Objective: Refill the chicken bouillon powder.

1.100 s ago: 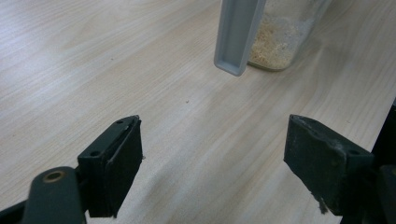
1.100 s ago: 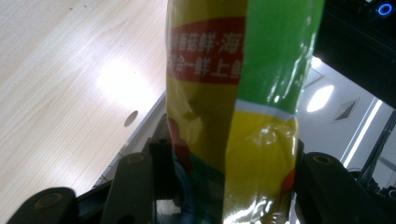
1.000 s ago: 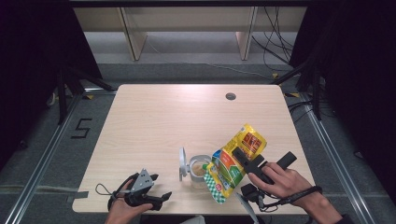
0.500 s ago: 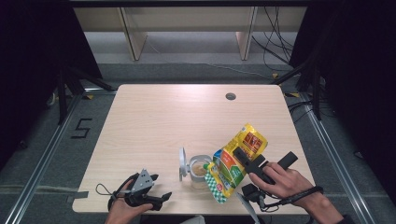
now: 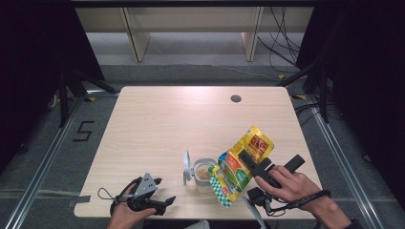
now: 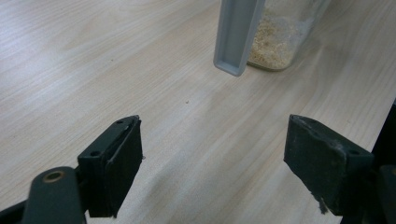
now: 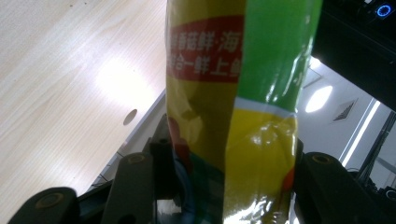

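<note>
Seasoning pouch, yellow and green with a red label, sits clamped between the jaws of the right gripper, tilted with its lower end over the mouth of a clear jar near the front edge of the wooden table. In the right gripper view the pouch fills the gap between the two black jaws, which press on its sides. The jar's grey hinged lid stands open on its left side, and pale granules lie in the jar's bottom, seen in the left gripper view behind the lid's edge. The left gripper rests low on the table at the front left, well apart from the jar, its jaws spread wide with nothing between them.
</note>
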Demonstrator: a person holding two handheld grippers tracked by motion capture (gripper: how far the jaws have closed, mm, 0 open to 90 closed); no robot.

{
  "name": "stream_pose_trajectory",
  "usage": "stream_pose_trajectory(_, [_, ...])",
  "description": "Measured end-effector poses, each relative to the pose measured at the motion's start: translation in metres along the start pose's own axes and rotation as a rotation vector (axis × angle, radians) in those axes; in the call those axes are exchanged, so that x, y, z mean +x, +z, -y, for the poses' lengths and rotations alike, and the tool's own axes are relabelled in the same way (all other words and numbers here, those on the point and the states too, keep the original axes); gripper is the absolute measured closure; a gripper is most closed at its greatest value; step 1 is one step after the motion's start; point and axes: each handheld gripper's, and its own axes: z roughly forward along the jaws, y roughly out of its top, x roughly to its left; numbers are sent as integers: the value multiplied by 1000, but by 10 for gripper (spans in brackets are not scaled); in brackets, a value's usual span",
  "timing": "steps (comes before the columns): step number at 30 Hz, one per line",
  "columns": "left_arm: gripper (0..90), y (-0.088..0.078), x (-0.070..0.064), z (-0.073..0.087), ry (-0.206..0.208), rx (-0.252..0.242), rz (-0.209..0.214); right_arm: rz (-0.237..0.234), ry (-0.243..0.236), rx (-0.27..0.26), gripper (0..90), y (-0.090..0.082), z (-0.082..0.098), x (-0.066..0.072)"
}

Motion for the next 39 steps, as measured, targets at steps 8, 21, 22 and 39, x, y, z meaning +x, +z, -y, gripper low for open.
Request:
stream_pose_trajectory(8, [189,0,-1,0,-13,-3,1,0,-3,-1,564,0,0,0])
stream_pose_trajectory(21, [189,1,-4,0,-38,-6,-1,3,18,-15,566,1,-1,1])
stream_pose_trajectory(22, [189,0,-3,0,-35,-3,-4,-9,-32,5,566,0,0,-2])
stream_pose_trajectory(39, [189,1,-4,1,-37,-14,0,-4,-24,2,567,0,0,-1])
